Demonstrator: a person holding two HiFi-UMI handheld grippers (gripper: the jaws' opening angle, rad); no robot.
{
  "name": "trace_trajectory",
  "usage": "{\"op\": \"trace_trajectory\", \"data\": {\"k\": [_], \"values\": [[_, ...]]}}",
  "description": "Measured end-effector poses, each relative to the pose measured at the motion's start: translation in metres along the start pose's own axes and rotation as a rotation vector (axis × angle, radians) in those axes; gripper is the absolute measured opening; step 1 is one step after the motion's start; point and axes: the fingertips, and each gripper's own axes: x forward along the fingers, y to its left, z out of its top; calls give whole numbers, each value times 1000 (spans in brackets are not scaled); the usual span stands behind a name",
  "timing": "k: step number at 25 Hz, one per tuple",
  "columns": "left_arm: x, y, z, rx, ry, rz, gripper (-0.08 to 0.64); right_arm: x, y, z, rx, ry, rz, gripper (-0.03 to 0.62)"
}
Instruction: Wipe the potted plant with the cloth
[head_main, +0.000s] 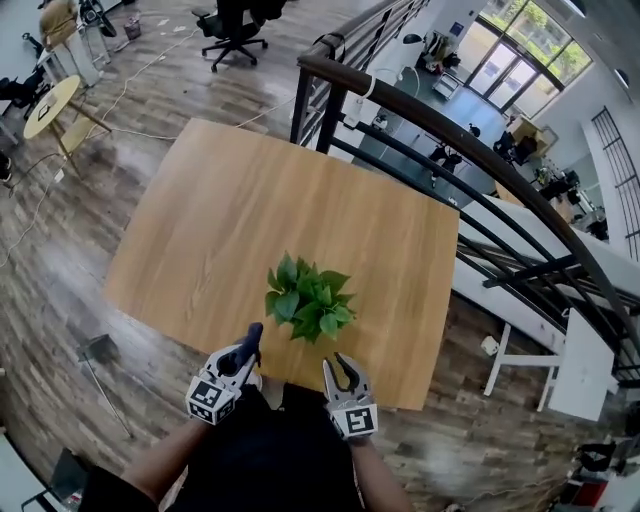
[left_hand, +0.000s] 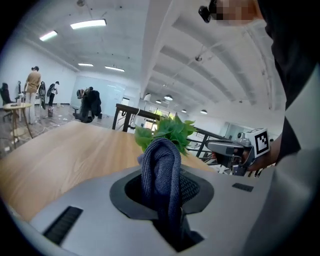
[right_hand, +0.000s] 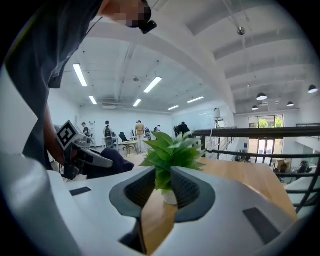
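A small potted plant (head_main: 310, 300) with green leaves stands on the wooden table (head_main: 230, 220), close to its near edge. My left gripper (head_main: 250, 338) is just left of the plant, shut on a dark blue cloth (left_hand: 160, 170) that sticks up between its jaws. In the left gripper view the plant (left_hand: 167, 131) shows right behind the cloth. My right gripper (head_main: 340, 368) hovers at the table's near edge, just below and right of the plant. Its jaws stand a little apart with nothing between them. The right gripper view shows the plant (right_hand: 172, 152) and its white pot (right_hand: 170, 197) straight ahead.
A dark metal railing (head_main: 450, 130) runs along the table's far right side, with a drop beyond it. An office chair (head_main: 232, 30) and a small round table (head_main: 50, 100) stand further off on the wooden floor. Several people stand in the far background.
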Motion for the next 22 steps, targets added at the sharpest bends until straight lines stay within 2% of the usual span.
{"op": "trace_trajectory", "data": {"k": [1, 2, 4, 7, 10, 12, 16, 18, 22], "values": [[3, 1, 1, -2, 14, 11, 97, 3, -6, -5, 46, 4, -1, 118], [7, 3, 3, -9, 14, 14, 97, 8, -10, -12, 89, 10, 0, 149], [18, 14, 7, -26, 10, 17, 97, 23, -15, -29, 121, 40, 24, 164], [34, 29, 7, -61, 30, 5, 97, 48, -7, -58, 86, 128, 72, 195], [58, 47, -1, -72, 81, -25, 97, 73, -6, -84, 42, 211, 59, 224], [74, 55, -9, -79, 115, -65, 97, 85, -9, -95, 35, 247, 42, 232], [110, 60, -22, -99, 116, -225, 97, 109, -25, -108, 32, 266, 45, 244], [125, 65, -22, -77, 122, -234, 97, 119, -26, -111, 27, 264, 82, 252], [155, 74, -28, 19, 205, -199, 97, 134, -29, -109, -28, 278, 169, 270]]}}
